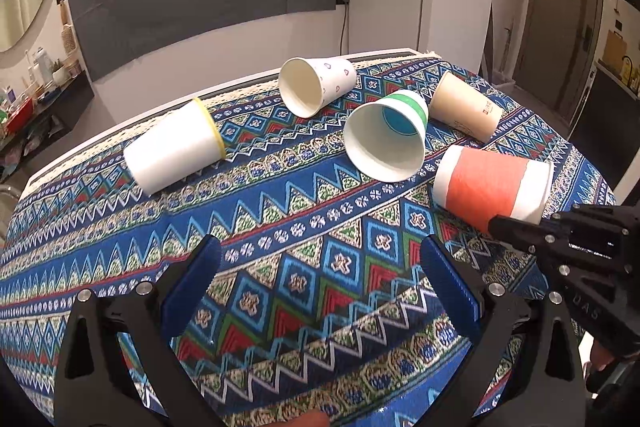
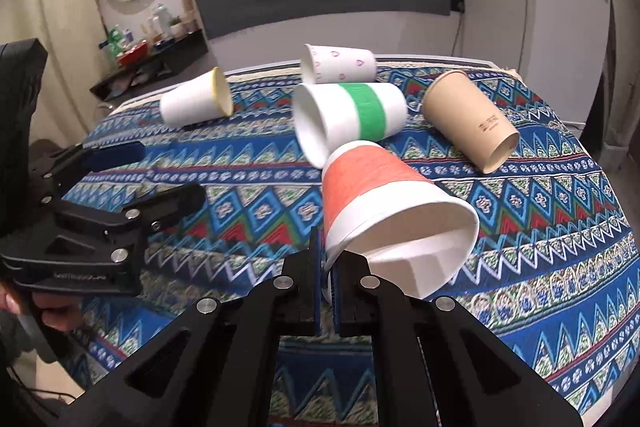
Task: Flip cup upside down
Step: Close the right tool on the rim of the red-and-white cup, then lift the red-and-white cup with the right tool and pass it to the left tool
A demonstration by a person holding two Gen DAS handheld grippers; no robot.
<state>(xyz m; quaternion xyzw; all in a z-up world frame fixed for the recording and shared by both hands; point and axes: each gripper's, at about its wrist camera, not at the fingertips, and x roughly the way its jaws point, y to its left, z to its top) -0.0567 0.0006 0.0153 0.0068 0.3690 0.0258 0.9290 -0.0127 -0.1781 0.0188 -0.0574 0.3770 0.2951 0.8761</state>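
Left wrist view: left gripper (image 1: pixel 320 273) spread wide over the patterned cloth (image 1: pixel 304 227) on the bench, blue-padded fingers (image 1: pixel 192 287) well apart with nothing between them. Ahead of the fingers, five paper cups lying on their sides: yellow-rimmed white cup (image 1: pixel 174 147) ahead and to the left, heart-print cup (image 1: pixel 316 85) farthest ahead with its mouth toward the camera, green-banded cup (image 1: pixel 386 139) just beyond the right finger's line, mouth also facing back, tan cup (image 1: pixel 466 107) behind it to the right. Orange-banded cup (image 1: pixel 492 193) ahead and right of the fingers, on its side, its rim end at the tip of the right gripper (image 1: pixel 516 227), which enters from the right edge; exact contact hidden from this angle.

Right wrist view: right gripper (image 2: pixel 327 267) pinched on the rim wall of the orange-banded cup (image 2: pixel 384 203), fingers (image 2: pixel 314 275) nearly together, one outside and one inside the mouth. Cup tilted, mouth toward the camera and to the right, base pointing away and touching or just short of the green-banded cup (image 2: pixel 352 115). Beyond that, the heart-print cup (image 2: pixel 340 65); tan cup (image 2: pixel 470 123) ahead to the right; yellow-rimmed white cup (image 2: pixel 196 103) ahead to the left. Left gripper (image 2: pixel 168 175) at the left, beside the fingers, gaping wide above the cloth (image 2: pixel 560 211), held by a partly visible hand (image 2: pixel 48 311)
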